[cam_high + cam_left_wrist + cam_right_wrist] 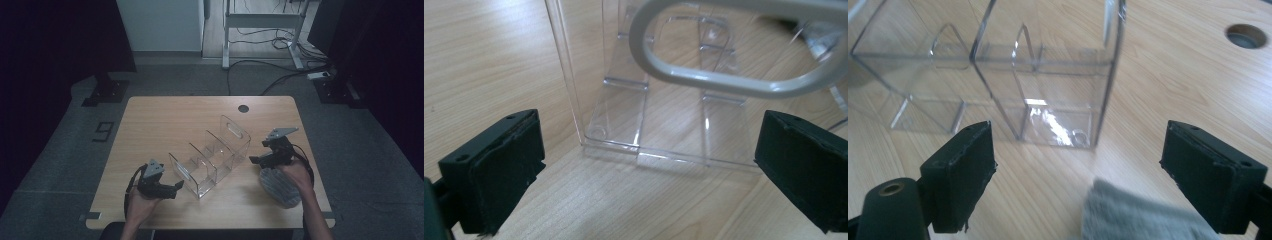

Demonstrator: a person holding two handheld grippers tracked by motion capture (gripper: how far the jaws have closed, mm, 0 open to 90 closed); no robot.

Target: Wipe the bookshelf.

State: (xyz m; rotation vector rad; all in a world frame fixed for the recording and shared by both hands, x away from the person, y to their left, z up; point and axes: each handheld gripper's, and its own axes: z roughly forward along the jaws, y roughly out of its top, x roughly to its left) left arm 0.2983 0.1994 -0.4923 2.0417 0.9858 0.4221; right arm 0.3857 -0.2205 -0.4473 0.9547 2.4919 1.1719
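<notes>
Wooden table [165, 117], pale grain, with a round cable hole [243, 108] near its far edge. On it, lying diagonally across the middle, a clear acrylic organizer [212, 155] with several upright dividers and a slot handle cut into each end wall; it stands on the tabletop between my two tools. Just right of its near half, a folded grey cloth [280, 187] lies on the table under my right hand.

My left gripper [176, 189] sits low at the organizer's near-left end, jaws spread wide; in the left gripper view the clear end wall [644, 90] stands ahead of the pads, apart from both, nothing held. My right gripper [259, 159] hangs off the organizer's right side, above the cloth, jaws likewise wide and empty; the right gripper view shows the organizer [1048, 80] ahead and the cloth's edge [1133, 215] below between the pads
</notes>
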